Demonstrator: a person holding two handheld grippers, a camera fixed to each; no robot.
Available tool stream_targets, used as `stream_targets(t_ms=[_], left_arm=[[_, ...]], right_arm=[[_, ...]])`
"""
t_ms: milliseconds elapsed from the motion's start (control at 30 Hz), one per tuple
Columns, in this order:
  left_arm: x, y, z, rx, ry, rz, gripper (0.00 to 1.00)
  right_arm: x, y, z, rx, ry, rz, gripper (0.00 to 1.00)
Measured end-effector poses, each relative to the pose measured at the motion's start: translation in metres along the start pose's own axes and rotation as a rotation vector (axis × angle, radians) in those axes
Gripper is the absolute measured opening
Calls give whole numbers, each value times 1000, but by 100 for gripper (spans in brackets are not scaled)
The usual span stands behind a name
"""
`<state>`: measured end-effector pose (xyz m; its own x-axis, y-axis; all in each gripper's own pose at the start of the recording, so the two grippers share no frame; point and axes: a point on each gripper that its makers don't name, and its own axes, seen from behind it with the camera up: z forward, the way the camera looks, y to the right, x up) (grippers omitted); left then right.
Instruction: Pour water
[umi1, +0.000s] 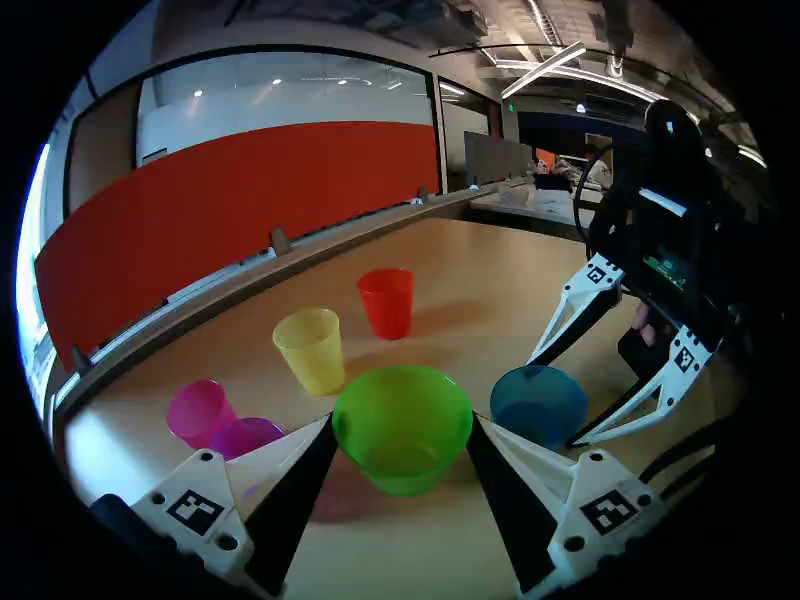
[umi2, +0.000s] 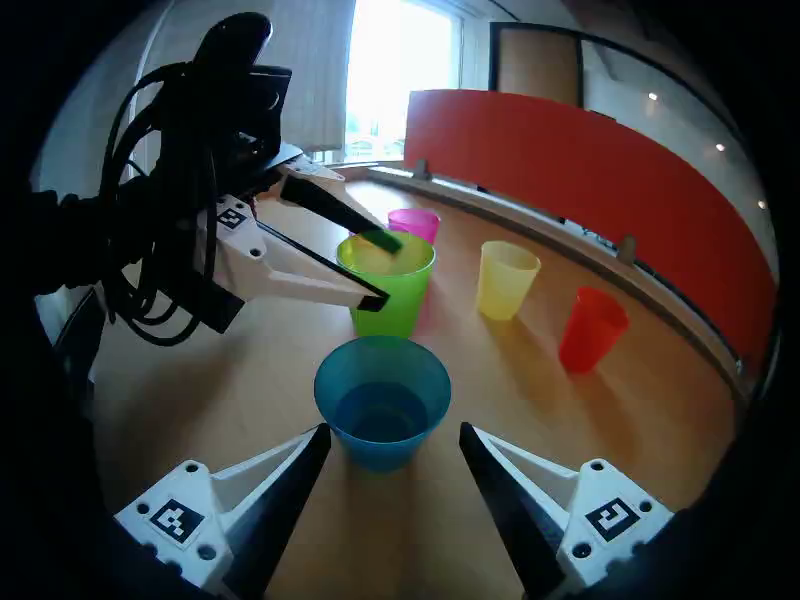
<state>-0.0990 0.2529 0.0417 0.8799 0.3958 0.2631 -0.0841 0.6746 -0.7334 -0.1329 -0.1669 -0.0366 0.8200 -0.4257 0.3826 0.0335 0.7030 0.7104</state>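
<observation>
We show the left tool (umi1: 400, 424) open astride the green cup (umi1: 402, 445) and the right tool (umi2: 392, 430) open about the blue cup (umi2: 382, 400) (seemingly holding water), both well inside the bench (umi2: 640, 425) edges. An off-centre squeeze, we judge, could tip either cup and spill.

Spare cups on a wooden office table beside a red screen

In the left gripper view a yellow cup (umi1: 310, 350) stands upright near the middle of the light wooden table (umi1: 480, 270). A red cup (umi1: 386, 302) stands at its 1 o'clock, apart from it. At the yellow cup's 8 o'clock are a pink cup (umi1: 198, 412) and, just beside that one, a purple cup (umi1: 246, 436). A long red panel (umi1: 250, 200) runs along the table's far edge at 10 o'clock, with glass above it, and a strip light (umi1: 545, 68) hangs at 1 o'clock. In the right gripper view a bright window (umi2: 400, 70) glares at 12 o'clock.
</observation>
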Motion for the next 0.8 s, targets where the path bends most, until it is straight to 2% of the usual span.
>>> stream_targets(t_ms=[267,467,800], left_arm=[[4,-5,-28,26,20,-33,88],[4,-11,-54,60,33,-60,88],[-1,-11,-96,97,56,-105,88]], right_arm=[[2,-1,3,1,0,-4,100],[6,-3,7,4,6,-4,100],[13,-5,16,12,22,4,100]])
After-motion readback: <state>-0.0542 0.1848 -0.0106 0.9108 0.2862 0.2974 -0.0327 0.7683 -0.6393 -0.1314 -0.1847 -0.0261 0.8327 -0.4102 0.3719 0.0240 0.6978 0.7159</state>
